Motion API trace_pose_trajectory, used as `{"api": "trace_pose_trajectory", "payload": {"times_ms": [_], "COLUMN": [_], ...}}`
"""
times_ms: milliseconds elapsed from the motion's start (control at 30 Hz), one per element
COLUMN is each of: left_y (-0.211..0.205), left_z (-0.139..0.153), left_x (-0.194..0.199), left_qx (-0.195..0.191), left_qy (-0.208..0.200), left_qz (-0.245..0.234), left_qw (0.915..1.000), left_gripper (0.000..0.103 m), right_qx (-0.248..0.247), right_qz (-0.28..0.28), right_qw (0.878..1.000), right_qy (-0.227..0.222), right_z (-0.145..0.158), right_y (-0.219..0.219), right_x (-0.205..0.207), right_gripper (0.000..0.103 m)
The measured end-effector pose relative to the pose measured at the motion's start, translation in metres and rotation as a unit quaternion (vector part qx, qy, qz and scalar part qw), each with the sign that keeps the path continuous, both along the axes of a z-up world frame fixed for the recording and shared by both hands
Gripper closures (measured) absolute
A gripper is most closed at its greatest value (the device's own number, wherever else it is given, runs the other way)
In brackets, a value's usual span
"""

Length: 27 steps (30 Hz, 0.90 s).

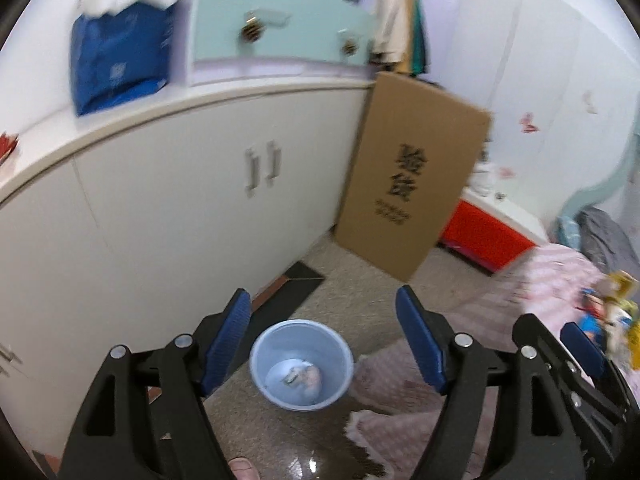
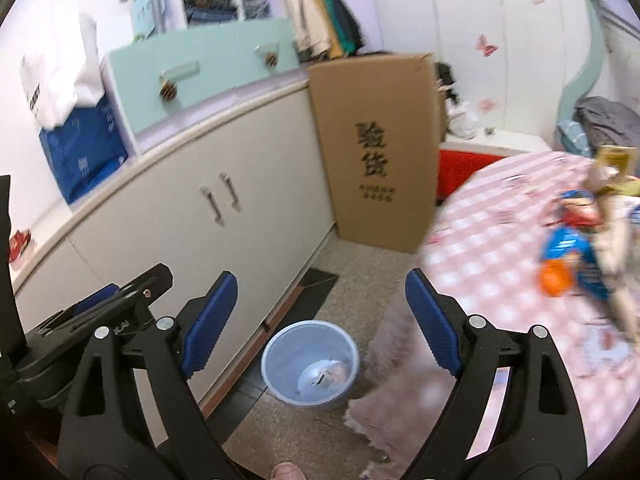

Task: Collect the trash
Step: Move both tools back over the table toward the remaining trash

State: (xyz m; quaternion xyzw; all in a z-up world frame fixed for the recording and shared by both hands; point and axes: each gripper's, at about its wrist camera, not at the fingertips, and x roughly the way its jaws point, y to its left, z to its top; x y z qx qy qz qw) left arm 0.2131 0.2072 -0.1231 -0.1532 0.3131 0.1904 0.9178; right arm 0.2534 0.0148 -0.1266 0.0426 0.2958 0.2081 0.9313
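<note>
While both grippers' fingers [image 1: 228,344] spread empty, trash [image 1: 304,378] lies in the bin [image 1: 260,360] below them.

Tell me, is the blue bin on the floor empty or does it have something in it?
Not empty. The bin stands upright on the floor with a few crumpled pale scraps at its bottom; most of it is unfilled.

You can't make out the crumpled scraps [image 1: 302,376] in the bin [image 1: 264,344] between your left fingers [image 1: 226,338]; wrappers [image 2: 576,248] beyond your right fingers [image 2: 430,320] blur.
</note>
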Motion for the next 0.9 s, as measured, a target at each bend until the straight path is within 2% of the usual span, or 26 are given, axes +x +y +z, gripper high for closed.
{"api": "trace_pose_trajectory", "payload": {"times_ms": [200,333,367,500,600,767,800,833,867,900], "left_y": [-0.086,-0.137,-0.148,-0.179,-0.19,-0.204,-0.206,-0.209,-0.212,-0.214], "left_z": [0.022,0.022,0.021,0.015,0.01,0.0,-0.002,-0.004,-0.005,-0.007], "left_x": [0.002,0.014,0.017,0.03,0.037,0.053,0.055,0.059,0.061,0.064], "left_qx": [0.022,0.048,0.054,0.07,0.08,0.097,0.099,0.101,0.101,0.1], "left_qy": [-0.005,0.009,0.012,0.029,0.039,0.056,0.058,0.061,0.064,0.065], "left_qz": [-0.094,-0.139,-0.144,-0.168,-0.178,-0.196,-0.2,-0.205,-0.209,-0.215], "left_qw": [0.9954,0.9892,0.988,0.9829,0.98,0.9742,0.973,0.9717,0.9705,0.9693], "left_gripper": [0.028,0.028,0.028,0.028,0.028,0.027,0.027,0.026,0.026,0.026], "right_qx": [-0.016,-0.066,-0.093,-0.157,-0.205,-0.251,-0.26,-0.26,-0.253,-0.235], "right_qz": [-0.07,-0.122,-0.131,-0.143,-0.138,-0.112,-0.116,-0.117,-0.114,-0.107], "right_qw": [0.997,0.99,0.987,0.977,0.969,0.961,0.958,0.958,0.96,0.965], "right_qy": [-0.015,-0.012,0.0,0.021,0.018,0.033,0.03,0.033,0.041,0.05], "right_z": [0.019,0.015,0.011,-0.005,-0.017,-0.031,-0.032,-0.033,-0.034,-0.034], "right_y": [-0.081,-0.128,-0.138,-0.159,-0.163,-0.162,-0.163,-0.165,-0.169,-0.174], "right_x": [-0.018,-0.018,-0.013,0.004,0.019,0.042,0.045,0.045,0.048,0.051], "right_gripper": [0.013,0.012,0.012,0.012,0.012,0.012,0.015,0.022,0.048,0.062]}}
